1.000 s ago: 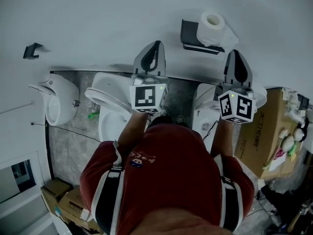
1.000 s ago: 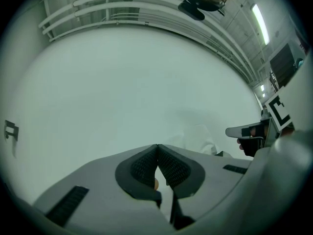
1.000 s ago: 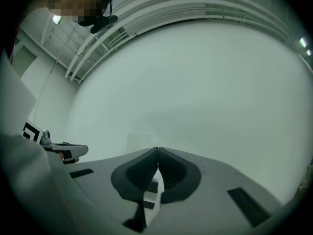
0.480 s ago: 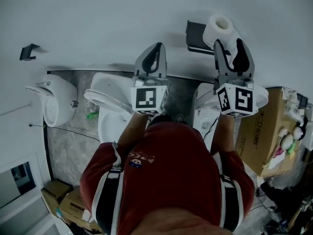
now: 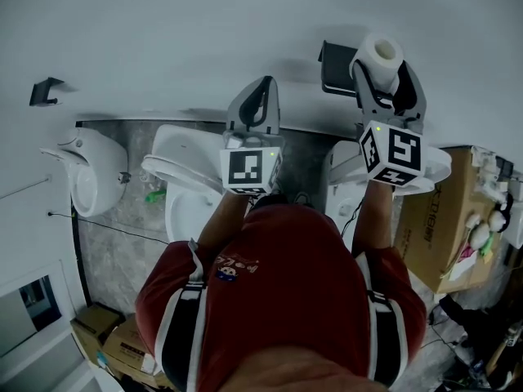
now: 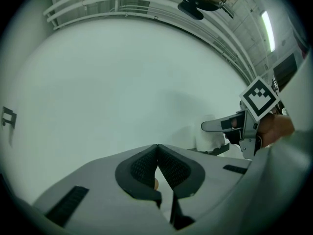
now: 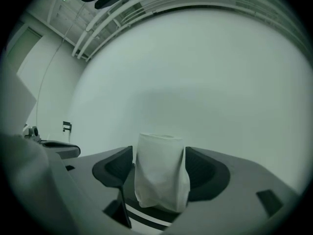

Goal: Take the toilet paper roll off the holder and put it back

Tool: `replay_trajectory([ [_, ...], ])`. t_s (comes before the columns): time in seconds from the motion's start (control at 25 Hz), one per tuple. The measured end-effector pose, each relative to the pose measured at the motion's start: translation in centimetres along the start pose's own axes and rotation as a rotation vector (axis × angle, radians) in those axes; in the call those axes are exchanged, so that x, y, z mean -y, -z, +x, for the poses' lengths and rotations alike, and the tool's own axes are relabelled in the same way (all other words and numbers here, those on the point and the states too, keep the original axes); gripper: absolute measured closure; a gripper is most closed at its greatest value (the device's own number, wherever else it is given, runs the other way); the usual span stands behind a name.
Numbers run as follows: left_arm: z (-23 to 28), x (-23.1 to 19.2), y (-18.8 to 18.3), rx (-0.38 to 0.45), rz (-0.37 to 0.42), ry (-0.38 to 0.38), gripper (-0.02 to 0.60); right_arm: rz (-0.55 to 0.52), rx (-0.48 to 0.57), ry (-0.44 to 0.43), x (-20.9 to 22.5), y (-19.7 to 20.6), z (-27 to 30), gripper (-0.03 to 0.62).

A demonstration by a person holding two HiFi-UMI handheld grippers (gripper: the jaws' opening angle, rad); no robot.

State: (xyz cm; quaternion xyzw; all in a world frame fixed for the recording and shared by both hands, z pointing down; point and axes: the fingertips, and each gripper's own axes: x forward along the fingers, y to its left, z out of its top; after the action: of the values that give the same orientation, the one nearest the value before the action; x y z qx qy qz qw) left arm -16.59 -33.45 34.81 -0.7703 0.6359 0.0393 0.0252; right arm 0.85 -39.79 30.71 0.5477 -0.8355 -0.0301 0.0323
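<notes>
A plain white wall (image 5: 163,39) fills the space ahead of both grippers. Behind them is the person's red shirt with black straps (image 5: 286,284). A white ceramic toilet (image 5: 184,178) lies below the left gripper, and a brown cardboard box (image 5: 425,227) stands below and to the right of the right gripper. The grey left gripper (image 5: 261,88) points at bare wall, its jaws pressed together on nothing. The grey right gripper (image 5: 382,70) is raised further forward, and its jaws are opening on either side of the roll. Just left of this gripper's tips, the black wall-mounted holder (image 5: 335,68) carries the white toilet paper roll (image 5: 380,51). The roll stands upright between the spread jaws. A small black wall hook (image 5: 45,92) sits well left of the left gripper.
</notes>
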Motion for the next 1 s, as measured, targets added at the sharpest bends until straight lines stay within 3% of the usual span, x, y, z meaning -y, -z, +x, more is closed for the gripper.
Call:
replay_trajectory([
  [0.52,1.1,-1.2,0.7,0.001,-0.011,0.016,0.563,0.001,-0.013,0.044,0.1,0.7,1.4,0.283],
  [1.0,0.9,-0.8,0.4,0.001,-0.007,0.022,0.563,0.007,0.01,0.017,0.0,0.2,1.0,0.287],
])
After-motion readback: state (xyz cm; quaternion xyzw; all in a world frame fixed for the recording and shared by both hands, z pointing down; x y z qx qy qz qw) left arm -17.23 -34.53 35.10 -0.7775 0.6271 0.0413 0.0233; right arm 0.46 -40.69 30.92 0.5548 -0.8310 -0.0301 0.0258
